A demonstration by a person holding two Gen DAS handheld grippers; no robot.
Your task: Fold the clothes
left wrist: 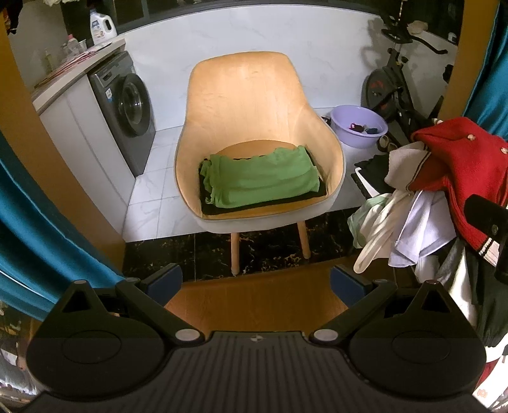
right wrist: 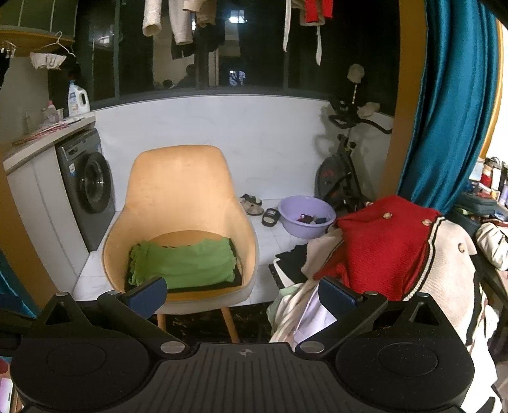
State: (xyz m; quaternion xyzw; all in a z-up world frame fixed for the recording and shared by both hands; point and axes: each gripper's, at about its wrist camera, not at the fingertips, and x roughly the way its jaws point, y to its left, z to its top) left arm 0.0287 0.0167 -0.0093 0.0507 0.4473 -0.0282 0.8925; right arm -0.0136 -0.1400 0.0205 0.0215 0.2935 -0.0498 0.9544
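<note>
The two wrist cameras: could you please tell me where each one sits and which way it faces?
Left wrist: on the open left gripper, facing the chair squarely; the other gripper's edge shows right.
Right wrist: on the open right gripper, higher, rightward, chair left of centre.
Shared: green garment, basin, red cardigan.

Dim, warm indoor light; sharp centre, strong fisheye bending at edges.

Chair (left wrist: 254, 104) seat: green garment (left wrist: 260, 178) atop black garment (left wrist: 222, 209).

A home laundry balcony: washing machine (left wrist: 127, 111), detergent bottle (right wrist: 77, 99), hanging clothes (right wrist: 181, 22).
</note>
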